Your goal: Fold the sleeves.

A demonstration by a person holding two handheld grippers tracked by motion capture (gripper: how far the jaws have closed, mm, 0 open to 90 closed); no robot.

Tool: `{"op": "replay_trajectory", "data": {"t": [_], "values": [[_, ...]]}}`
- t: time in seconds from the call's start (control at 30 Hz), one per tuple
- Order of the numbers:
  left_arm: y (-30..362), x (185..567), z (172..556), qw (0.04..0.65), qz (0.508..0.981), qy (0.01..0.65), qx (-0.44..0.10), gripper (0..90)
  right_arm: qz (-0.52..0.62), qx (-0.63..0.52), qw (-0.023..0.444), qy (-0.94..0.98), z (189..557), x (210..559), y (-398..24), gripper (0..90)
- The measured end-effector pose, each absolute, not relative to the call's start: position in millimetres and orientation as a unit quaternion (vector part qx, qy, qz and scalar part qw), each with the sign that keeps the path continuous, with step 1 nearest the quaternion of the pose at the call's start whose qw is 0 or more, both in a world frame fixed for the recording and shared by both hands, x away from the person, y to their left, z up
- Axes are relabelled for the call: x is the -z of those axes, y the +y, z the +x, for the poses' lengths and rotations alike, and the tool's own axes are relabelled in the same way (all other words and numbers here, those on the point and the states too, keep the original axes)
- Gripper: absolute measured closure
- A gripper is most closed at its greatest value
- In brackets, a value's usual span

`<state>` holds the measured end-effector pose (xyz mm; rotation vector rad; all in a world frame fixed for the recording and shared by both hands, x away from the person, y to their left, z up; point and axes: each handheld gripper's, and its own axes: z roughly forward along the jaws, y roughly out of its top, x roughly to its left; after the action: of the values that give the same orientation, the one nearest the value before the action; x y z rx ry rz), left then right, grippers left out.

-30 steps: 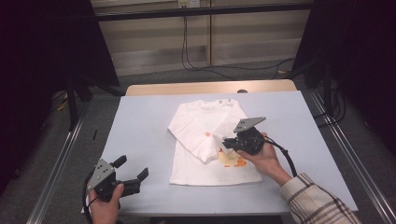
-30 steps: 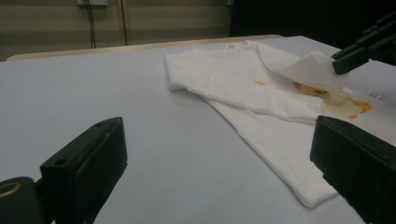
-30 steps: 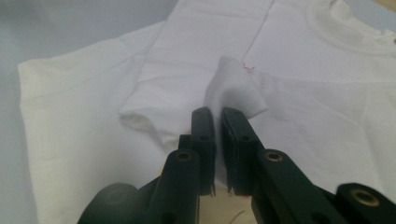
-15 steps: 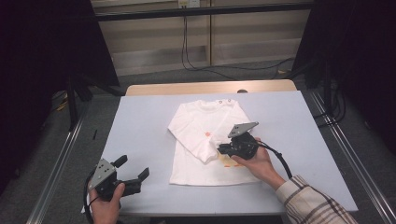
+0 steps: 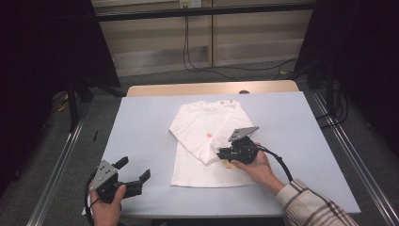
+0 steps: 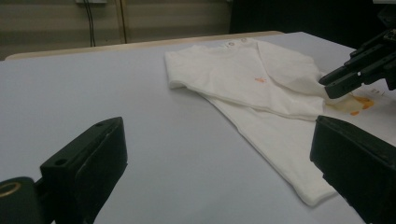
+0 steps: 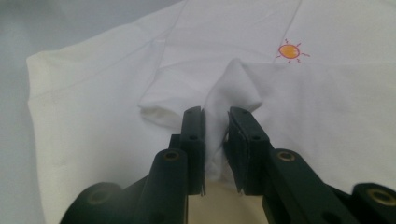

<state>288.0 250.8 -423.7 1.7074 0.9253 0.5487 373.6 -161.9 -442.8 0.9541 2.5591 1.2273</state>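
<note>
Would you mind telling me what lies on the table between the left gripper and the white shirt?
Nothing: between the left gripper and the white shirt there is bare blue-grey table, as the high view and the left gripper view show.

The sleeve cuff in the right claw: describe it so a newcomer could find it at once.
On the pale blue table lies a white long-sleeved shirt with a small orange sun print. One sleeve is folded diagonally across its front; the sleeve cuff, bunched upward, stands between the right claw jaws.
</note>
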Motion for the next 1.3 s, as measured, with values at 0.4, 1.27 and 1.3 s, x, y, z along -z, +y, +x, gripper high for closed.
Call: {"op": "replay_trajectory", "data": {"t": [0.4,1.27,1.3], "values": [[250.5,423.3,288.6,0.535,0.714,0.389,-0.23,4.0,0.326,-0.423,0.082,0.841,371.3,442.4,-164.4,52.8],[250.6,423.5,288.7,0.539,0.708,0.394,-0.23,4.0,0.36,-0.471,0.151,0.791,363.0,426.5,-188.0,9.5],[250.7,423.4,288.7,0.538,0.708,0.394,-0.231,4.0,0.363,-0.479,0.15,0.785,362.2,425.1,-190.5,9.5]]}}
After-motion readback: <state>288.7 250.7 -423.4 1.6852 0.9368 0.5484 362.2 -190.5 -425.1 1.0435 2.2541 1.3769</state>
